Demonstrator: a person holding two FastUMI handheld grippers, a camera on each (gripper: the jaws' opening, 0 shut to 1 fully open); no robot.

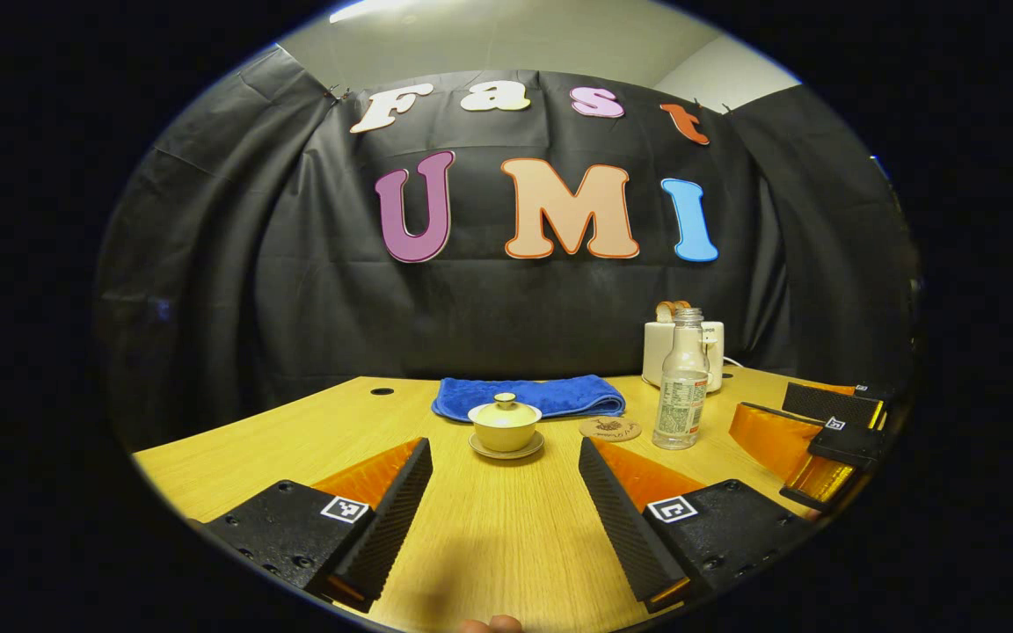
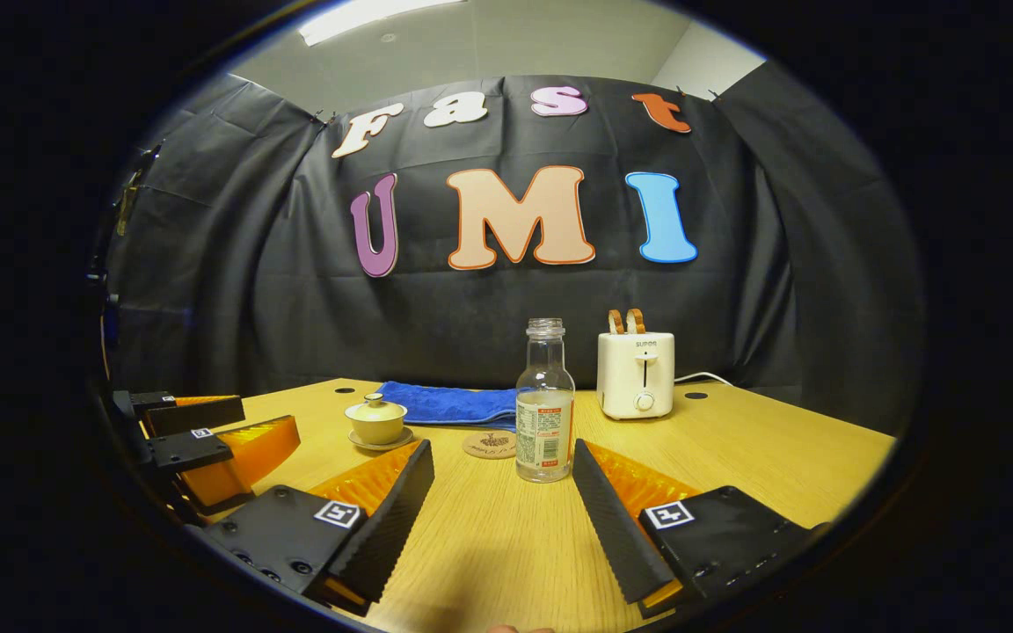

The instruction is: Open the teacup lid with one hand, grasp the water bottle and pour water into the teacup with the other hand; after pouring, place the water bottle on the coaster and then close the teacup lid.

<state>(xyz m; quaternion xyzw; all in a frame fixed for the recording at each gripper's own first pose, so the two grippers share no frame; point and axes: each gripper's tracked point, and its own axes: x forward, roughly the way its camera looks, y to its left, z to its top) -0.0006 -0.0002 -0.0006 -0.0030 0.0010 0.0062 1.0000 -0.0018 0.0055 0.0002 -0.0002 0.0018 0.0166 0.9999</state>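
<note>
Both grippers, left gripper (image 1: 505, 492) and right gripper (image 2: 502, 492), spread wide and empty, face the small, likely fragile lidded teacup (image 1: 505, 424) mid-tabletop (image 1: 489, 536), best lifted by its knob, beside the capless, probably slippery water bottle (image 2: 545, 404).

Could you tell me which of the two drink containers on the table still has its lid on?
The teacup on its saucer; its lid with a knob sits on top. The water bottle stands uncapped, its mouth open.

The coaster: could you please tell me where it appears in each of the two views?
Left gripper view: the coaster lies right of centre, between the teacup and the water bottle.
Right gripper view: the coaster lies near centre, just left of the bottle.
Shared landmark: the blue towel behind it.
</note>
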